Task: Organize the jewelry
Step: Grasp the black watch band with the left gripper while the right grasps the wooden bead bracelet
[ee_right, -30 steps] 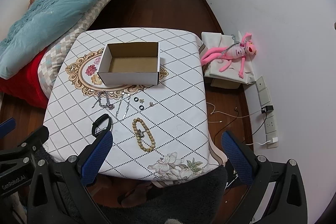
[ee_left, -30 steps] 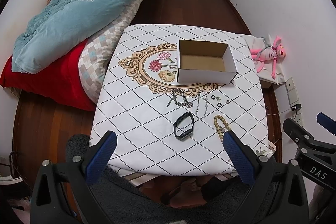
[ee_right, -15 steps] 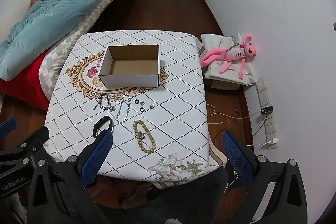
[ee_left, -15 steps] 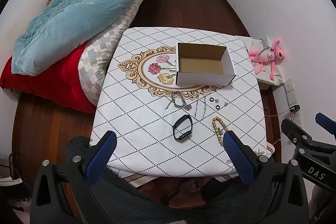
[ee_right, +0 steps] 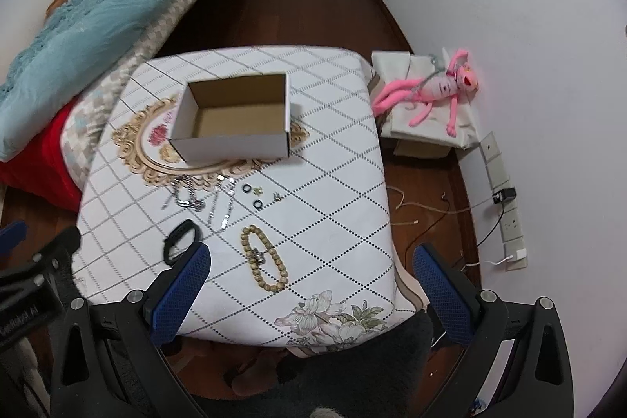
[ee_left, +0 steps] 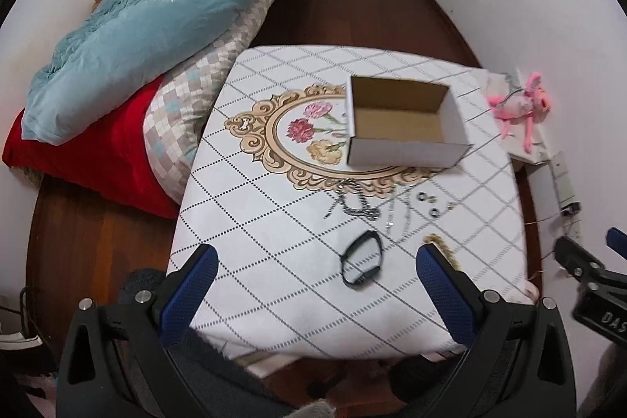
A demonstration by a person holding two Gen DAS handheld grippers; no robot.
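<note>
Both grippers, left [ee_left: 313,294] and right [ee_right: 309,292], spread wide, holding nothing. Box [ee_right: 235,120] empty; chains [ee_right: 203,200] tangled just before it — risk: snagging neighbours when lifted.

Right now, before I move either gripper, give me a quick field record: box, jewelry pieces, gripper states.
box: open cardboard box on the table, nothing visible inside
black band: near edge, closest to left gripper
bead bracelet: near edge, ahead of right gripper
chains: silver chains between box and band
small pieces: two black rings and tiny bits just in front of the box
left gripper: open, holding nothing
right gripper: open, holding nothing
</note>
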